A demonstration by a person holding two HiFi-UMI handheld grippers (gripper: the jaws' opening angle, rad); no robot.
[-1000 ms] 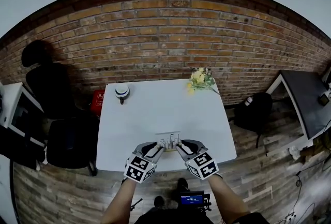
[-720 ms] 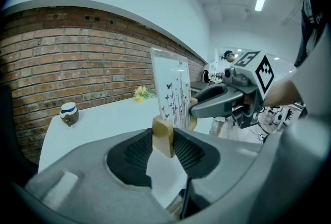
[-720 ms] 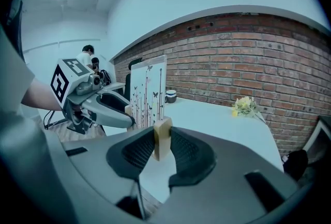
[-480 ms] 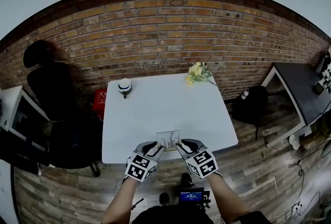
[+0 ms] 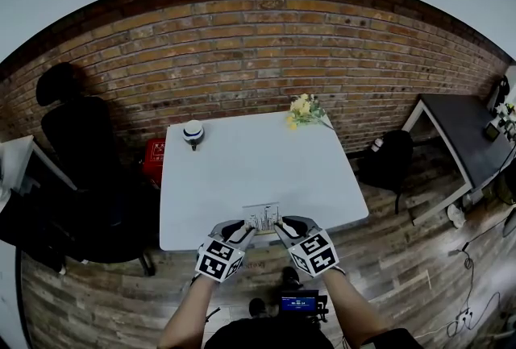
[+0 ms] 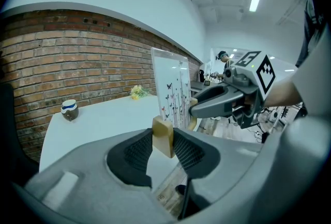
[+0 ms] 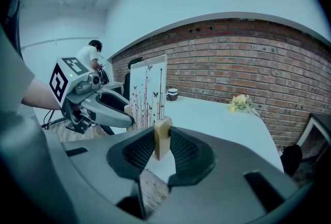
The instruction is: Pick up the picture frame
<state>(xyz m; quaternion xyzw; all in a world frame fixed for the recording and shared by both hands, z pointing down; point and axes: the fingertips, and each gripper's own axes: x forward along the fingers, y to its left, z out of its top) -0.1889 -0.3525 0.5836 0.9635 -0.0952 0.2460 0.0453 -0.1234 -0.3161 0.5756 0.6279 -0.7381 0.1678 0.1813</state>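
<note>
Picture frame [image 5: 264, 218] stands upright and looks clear of the bench [image 5: 242, 170], hanging over its near edge between my two tongs. Left tongs [image 5: 251, 229] clamp one wooden foot [image 6: 163, 137], and right tongs [image 5: 280, 227] pinch the other [image 7: 162, 137]. Only the wood keeps each pair apart. Since a second ago the bench edge has slid back beneath it, grips unchanged, so I reckon the lift is made.

Counted: one white rectangular tabletop [image 5: 242, 178], one clear butterfly-printed picture frame [image 5: 264, 218], one yellow flower bunch [image 5: 302, 109], one white blue-banded pot [image 5: 193, 132]. Tools number two: the left tool [image 5: 248, 230] and the right tool [image 5: 282, 228].
</note>
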